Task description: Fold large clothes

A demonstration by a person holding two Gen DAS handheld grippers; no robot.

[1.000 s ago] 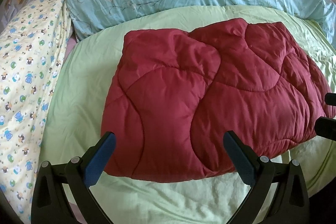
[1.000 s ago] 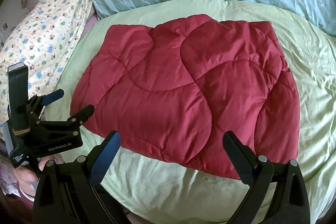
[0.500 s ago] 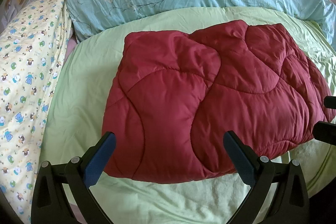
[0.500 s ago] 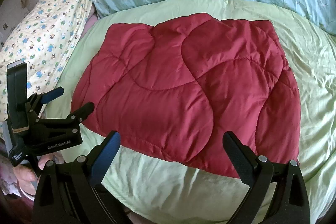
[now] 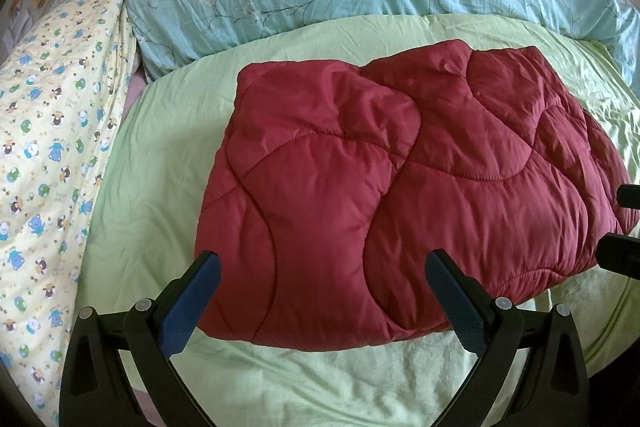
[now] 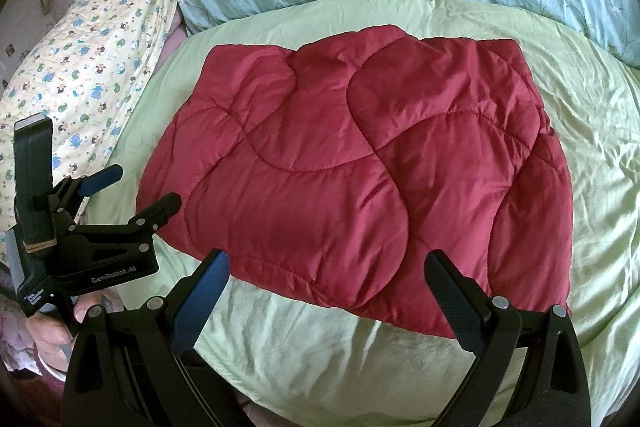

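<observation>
The dark red quilted jacket (image 5: 400,187) lies folded into a thick bundle on the bed's green sheet (image 5: 160,155). Both grippers — left hand-held gripper (image 5: 320,291), right hand-held gripper (image 6: 326,287) — hover spread wide, holding nothing. Folding looks nearly finished; next, probably one last fold or tidying.

Both grippers hang side by side with fingers spread wide, nothing between them. Left gripper (image 5: 320,281) is level with the right gripper (image 6: 326,279), and a bare hand (image 6: 52,327) grips the left one's handle.
</observation>
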